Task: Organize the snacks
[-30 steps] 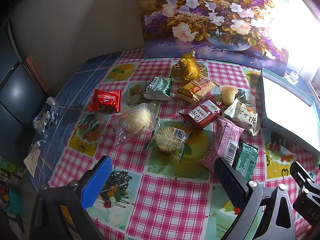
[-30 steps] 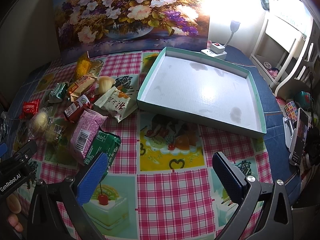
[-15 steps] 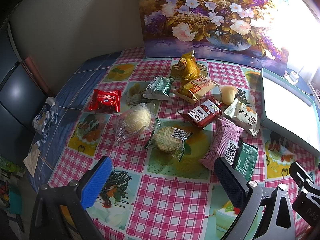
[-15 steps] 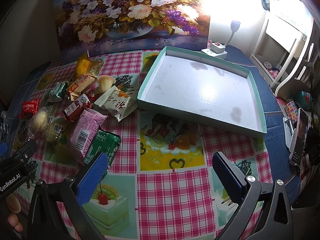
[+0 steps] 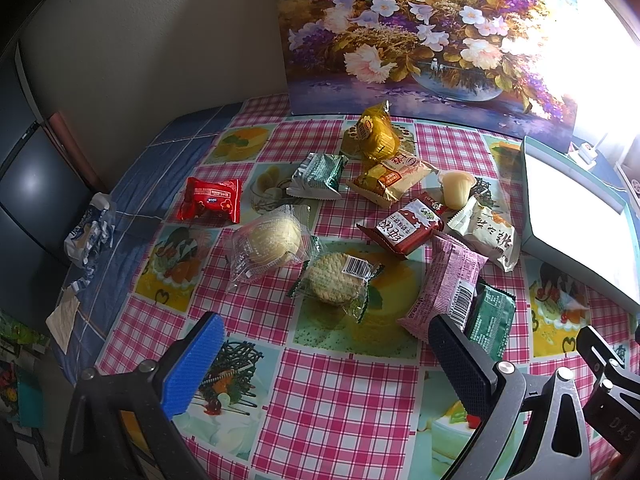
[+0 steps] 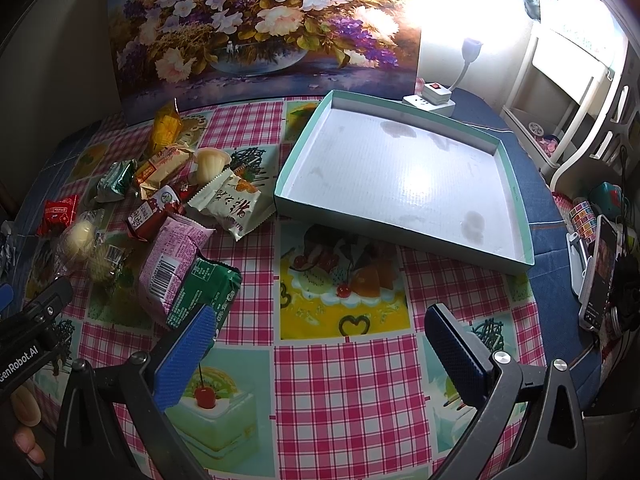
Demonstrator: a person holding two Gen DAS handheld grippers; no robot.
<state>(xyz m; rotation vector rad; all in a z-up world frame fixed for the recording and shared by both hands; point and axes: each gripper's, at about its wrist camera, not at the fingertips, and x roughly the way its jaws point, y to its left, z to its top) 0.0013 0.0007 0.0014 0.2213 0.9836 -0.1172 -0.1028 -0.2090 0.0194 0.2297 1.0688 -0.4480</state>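
Several wrapped snacks lie in a loose heap on the checked tablecloth: a red packet, a clear-wrapped bun, a round biscuit pack, a pink packet, a dark green packet and a yellow bag. A shallow teal tray with a white floor stands empty right of the heap. My left gripper hovers open in front of the biscuit pack. My right gripper is open too, low over the cloth before the tray, its left pad near the green packet.
A flower painting leans on the wall behind the table. A power strip with a small lamp sits behind the tray. A phone on a stand and tape rolls crowd the right table edge. Crumpled wrappers lie at the left edge.
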